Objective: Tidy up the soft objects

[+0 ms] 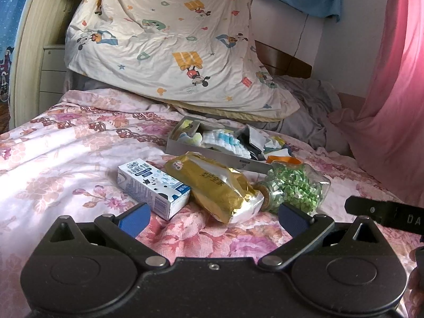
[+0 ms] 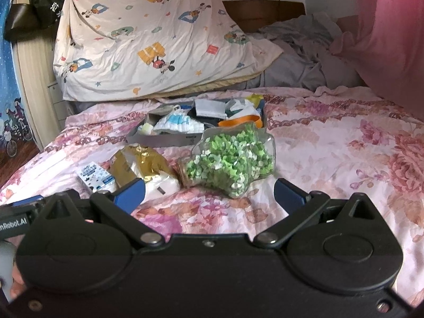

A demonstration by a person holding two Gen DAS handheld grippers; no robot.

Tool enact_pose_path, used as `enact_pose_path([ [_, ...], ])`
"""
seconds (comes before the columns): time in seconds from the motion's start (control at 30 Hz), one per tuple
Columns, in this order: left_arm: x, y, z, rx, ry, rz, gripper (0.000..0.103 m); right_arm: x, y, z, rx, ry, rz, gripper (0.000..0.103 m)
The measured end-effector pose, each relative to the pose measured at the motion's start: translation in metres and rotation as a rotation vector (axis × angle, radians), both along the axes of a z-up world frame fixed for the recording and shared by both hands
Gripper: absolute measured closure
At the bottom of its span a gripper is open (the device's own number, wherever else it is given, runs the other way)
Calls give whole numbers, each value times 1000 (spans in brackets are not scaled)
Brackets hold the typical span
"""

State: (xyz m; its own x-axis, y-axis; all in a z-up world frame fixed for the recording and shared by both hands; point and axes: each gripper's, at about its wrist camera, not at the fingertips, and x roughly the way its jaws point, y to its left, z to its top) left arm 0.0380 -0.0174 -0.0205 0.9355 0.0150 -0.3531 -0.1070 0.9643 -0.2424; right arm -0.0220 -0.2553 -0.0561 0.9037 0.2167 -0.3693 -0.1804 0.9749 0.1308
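Both claws wide, empty: left claw point(image 1: 213, 216) behind gold pack point(image 1: 216, 185); right claw point(image 2: 209, 190) behind jar point(image 2: 230, 161).

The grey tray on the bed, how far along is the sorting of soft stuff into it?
Done: the grey tray already holds folded cloths and small soft items. In hand: nothing; the left tool and right tool are both open and empty. Left: the gold pack, the milk carton and the jar of green stars lie loose on the floral bedspread.

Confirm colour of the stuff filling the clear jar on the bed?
Mostly green with some white bits, inside the clear jar. Right wrist view shows it best.
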Motion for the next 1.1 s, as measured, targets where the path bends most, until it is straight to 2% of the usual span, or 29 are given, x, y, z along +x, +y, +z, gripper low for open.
enact_pose_path([
  [1.1, 0, 6, -6, -9, 50, 64, 1, 19, 19, -26, -65, 128, 49, 1],
])
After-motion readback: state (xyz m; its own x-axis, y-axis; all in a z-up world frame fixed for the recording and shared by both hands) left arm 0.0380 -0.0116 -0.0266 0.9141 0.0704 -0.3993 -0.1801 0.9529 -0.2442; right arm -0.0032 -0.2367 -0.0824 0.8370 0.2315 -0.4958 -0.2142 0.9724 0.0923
